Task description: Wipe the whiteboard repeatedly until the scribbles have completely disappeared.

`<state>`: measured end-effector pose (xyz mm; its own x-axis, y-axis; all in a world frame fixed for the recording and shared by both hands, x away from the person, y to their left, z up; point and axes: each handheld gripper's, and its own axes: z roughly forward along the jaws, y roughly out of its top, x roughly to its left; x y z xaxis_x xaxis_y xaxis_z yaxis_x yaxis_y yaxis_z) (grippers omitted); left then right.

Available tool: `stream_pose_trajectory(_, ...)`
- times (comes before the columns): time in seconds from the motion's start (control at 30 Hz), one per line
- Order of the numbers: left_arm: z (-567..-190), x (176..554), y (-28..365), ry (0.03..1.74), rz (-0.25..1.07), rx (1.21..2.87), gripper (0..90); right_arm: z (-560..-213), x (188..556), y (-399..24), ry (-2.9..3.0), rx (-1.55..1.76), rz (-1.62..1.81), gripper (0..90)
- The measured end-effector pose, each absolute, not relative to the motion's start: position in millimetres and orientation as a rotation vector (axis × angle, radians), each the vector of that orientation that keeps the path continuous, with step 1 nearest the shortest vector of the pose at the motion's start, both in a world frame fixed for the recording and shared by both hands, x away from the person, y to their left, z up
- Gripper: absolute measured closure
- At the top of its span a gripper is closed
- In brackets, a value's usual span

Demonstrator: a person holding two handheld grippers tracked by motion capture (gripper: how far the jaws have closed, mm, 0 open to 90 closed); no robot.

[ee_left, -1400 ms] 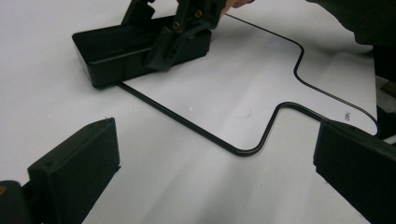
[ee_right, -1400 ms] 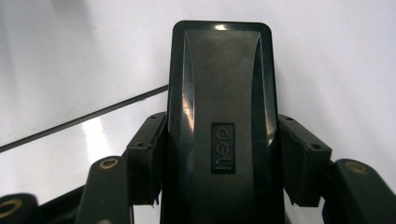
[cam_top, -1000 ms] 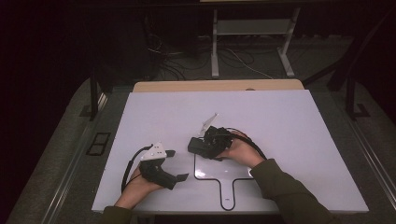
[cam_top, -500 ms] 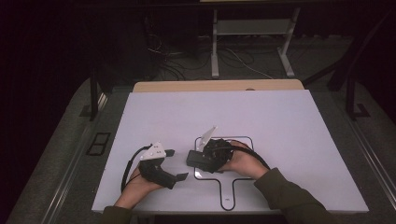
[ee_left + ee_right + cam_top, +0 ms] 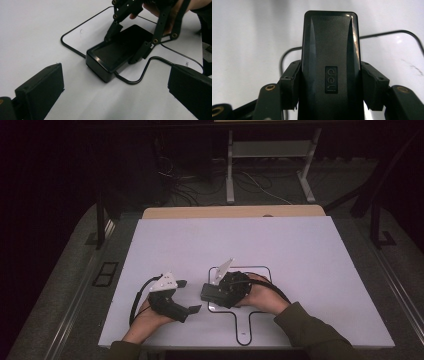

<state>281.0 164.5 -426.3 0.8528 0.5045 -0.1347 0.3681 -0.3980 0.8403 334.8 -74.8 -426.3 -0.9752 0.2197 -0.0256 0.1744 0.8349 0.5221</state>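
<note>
The right hand-held gripper pinches a black rectangular box by its long sides, the box resting on the white worktop across a black outline, while the left hand-held gripper lies nearby with jaws spread, holding nothing.

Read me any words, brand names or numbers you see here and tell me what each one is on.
"deli": embossed badge on the black box, running lengthwise, held in the right tongs.
Small dark mark on the white board beside the black outline, seen in the left gripper view: too small to read.
</note>
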Motion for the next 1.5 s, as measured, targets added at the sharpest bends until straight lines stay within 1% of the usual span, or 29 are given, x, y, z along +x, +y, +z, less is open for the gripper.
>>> stream_pose_trajectory(0.13,-426.6,281.3,164.3,0.633,0.173,2.033,0.0,-425.9,334.2,-76.1,2.93,0.323,0.813,39.0)
stream_pose_trajectory(0.33,-426.7,281.4,163.9,0.632,0.172,2.034,0.0,-425.1,321.1,-72.1,2.953,0.25,0.801,39.0)
stream_pose_trajectory(0.57,-426.7,281.1,163.7,0.634,0.168,2.034,0.0,-426.5,336.4,-76.2,2.929,0.321,0.822,39.0)
stream_pose_trajectory(0.77,-426.8,281.4,163.7,0.631,0.17,2.036,0.0,-425.4,328.9,-72.6,2.948,0.268,0.807,39.0)
stream_pose_trajectory(1.5,-426.6,280.9,163.6,0.629,0.167,2.035,0.0,-427.4,397.2,-76.1,2.871,0.517,0.811,39.0)
